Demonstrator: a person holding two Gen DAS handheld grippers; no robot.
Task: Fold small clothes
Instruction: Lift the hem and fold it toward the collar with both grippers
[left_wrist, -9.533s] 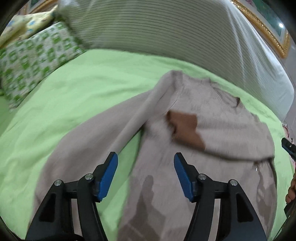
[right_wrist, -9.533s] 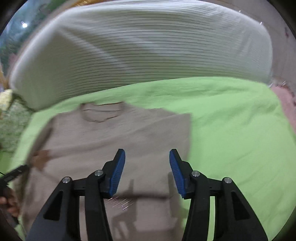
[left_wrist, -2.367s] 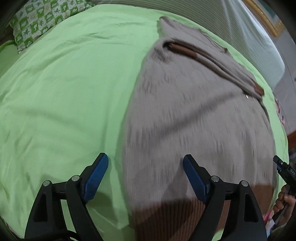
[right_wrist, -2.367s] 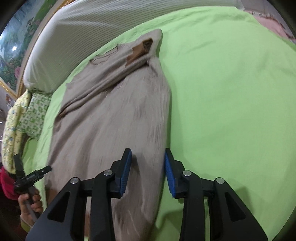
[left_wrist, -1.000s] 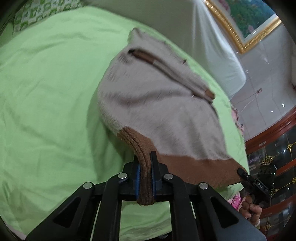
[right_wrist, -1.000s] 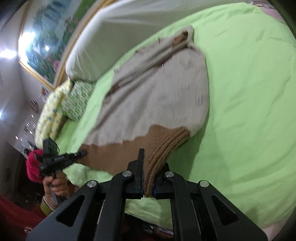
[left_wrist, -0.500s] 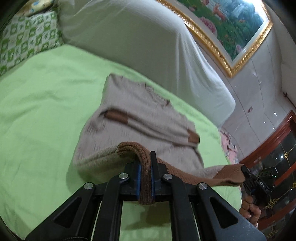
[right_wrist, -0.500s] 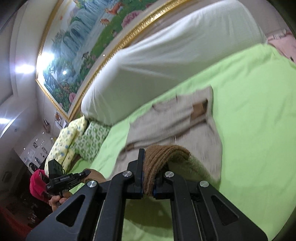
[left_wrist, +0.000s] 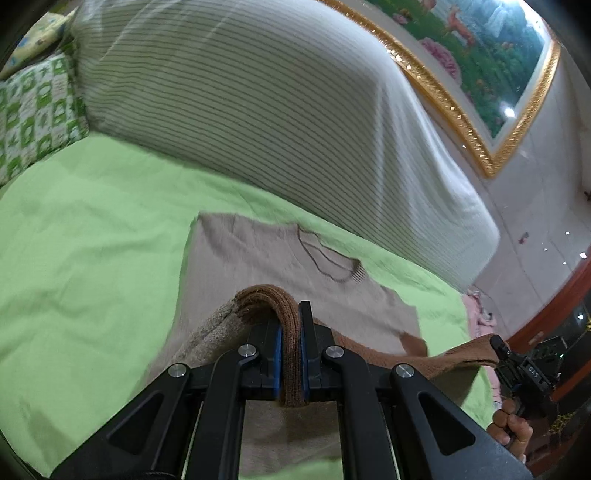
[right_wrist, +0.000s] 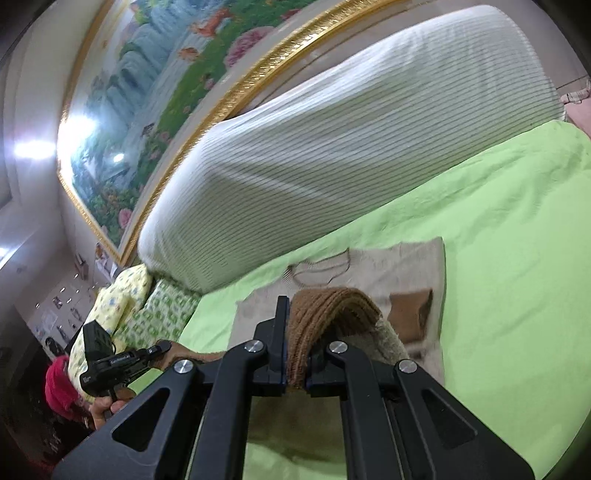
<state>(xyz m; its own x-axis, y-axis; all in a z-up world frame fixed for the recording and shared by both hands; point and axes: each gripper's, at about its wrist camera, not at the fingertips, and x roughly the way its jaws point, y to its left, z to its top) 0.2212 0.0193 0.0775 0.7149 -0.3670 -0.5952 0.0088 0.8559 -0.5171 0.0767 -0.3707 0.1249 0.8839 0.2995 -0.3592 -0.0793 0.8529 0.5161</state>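
A beige knit sweater (left_wrist: 266, 266) with a brown ribbed hem lies on the green bedsheet (left_wrist: 81, 236), neckline toward the headboard. My left gripper (left_wrist: 290, 325) is shut on the hem's left corner (left_wrist: 273, 299), held up over the sweater's body. My right gripper (right_wrist: 295, 332) is shut on the hem's other corner (right_wrist: 332, 306), also raised above the sweater (right_wrist: 399, 273). The hem stretches between the two grippers. A brown cuff (right_wrist: 410, 310) of a folded-in sleeve shows on the right side. The sweater's lower body hangs beneath the grippers, mostly hidden.
A tall striped white headboard cushion (left_wrist: 280, 110) stands right behind the sweater. Green-patterned pillows (left_wrist: 33, 114) lie at the bed's left end. A gold-framed painting (right_wrist: 177, 74) hangs on the wall. A hand (left_wrist: 513, 432) holds the other gripper at the right edge.
Both grippers, shut on the hem, have lifted it and carried it forward toward the neckline. The sweater's lower half has folded over; the sleeves' cuffs are now nearly covered.
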